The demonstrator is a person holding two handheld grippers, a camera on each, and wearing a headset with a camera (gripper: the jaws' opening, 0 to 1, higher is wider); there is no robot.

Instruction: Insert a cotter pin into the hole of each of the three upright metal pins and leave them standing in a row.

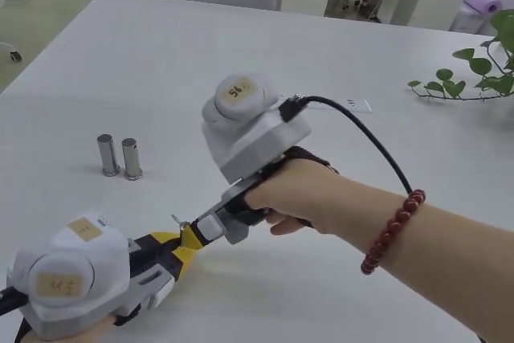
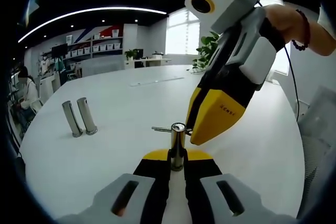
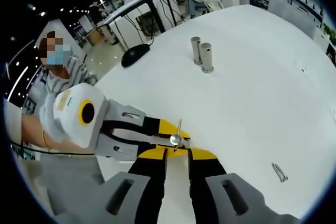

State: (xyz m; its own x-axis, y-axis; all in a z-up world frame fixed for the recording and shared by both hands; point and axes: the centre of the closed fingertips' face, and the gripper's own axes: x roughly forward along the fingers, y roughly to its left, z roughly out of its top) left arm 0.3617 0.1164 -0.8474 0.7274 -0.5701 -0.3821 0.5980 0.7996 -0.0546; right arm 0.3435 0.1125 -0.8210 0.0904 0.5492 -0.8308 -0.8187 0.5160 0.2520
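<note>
**Left gripper view: cotter pin entering the held pin**

On the white table (image 2: 115, 95), the left gripper (image 2: 177, 157) has its jaws clamped on an upright metal pin (image 2: 177, 141). The right gripper (image 2: 192, 128) meets the pin's head from the side, its jaws seemingly pinched on a cotter pin (image 2: 161, 128) whose legs jut out beyond the hole. Two bare pins (image 2: 86, 115) stand well beyond the left jaws, and a spare cotter (image 3: 279, 172) lies beside the right jaws. This looks like the first of three insertions. Next, the cotter wants a straight push home.

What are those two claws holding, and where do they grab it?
Left gripper clamps a metal pin by its lower end; right gripper seems to pinch a cotter pin by one end.
</note>
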